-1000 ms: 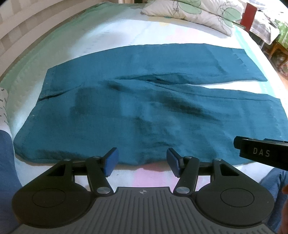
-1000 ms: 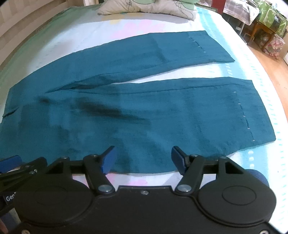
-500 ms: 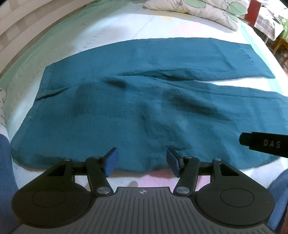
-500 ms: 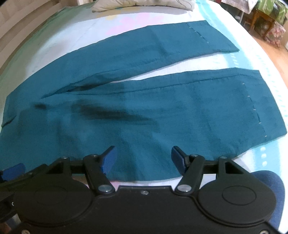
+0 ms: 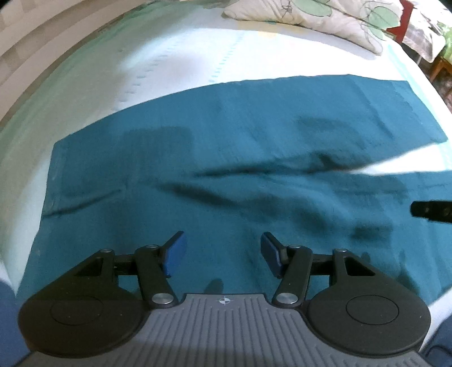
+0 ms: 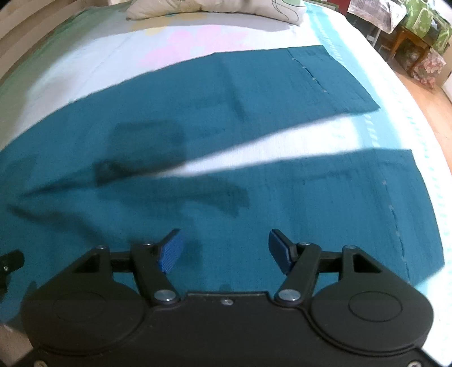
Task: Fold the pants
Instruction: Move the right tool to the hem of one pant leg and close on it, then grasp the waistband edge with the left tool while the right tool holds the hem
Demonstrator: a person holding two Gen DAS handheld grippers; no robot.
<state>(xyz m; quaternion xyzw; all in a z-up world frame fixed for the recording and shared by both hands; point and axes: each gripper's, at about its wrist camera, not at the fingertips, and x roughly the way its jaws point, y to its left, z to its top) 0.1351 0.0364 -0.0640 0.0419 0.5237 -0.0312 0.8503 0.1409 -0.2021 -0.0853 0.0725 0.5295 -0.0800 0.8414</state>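
Teal pants point(image 5: 226, 146) lie spread flat on the bed, waist at the left, two legs running right. In the right wrist view the pants point(image 6: 254, 93) show both legs with a wedge of sheet between them. My left gripper point(image 5: 221, 248) hangs open above the near leg's upper part, nothing between its blue pads. My right gripper point(image 6: 224, 248) hangs open above the near leg further right, also empty. The tip of the right gripper shows at the right edge of the left wrist view.
A pale patterned bed sheet point(image 5: 175, 56) lies under the pants. A floral pillow point(image 5: 316, 14) sits at the far end of the bed, pillow point(image 6: 220, 7) also in the right view. Wooden furniture point(image 6: 409, 39) stands beyond the right bed edge.
Both grippers have moved forward over the pants and slightly down; the near hem edge that lay ahead of the fingers now lies beneath them. Jaws stayed open.
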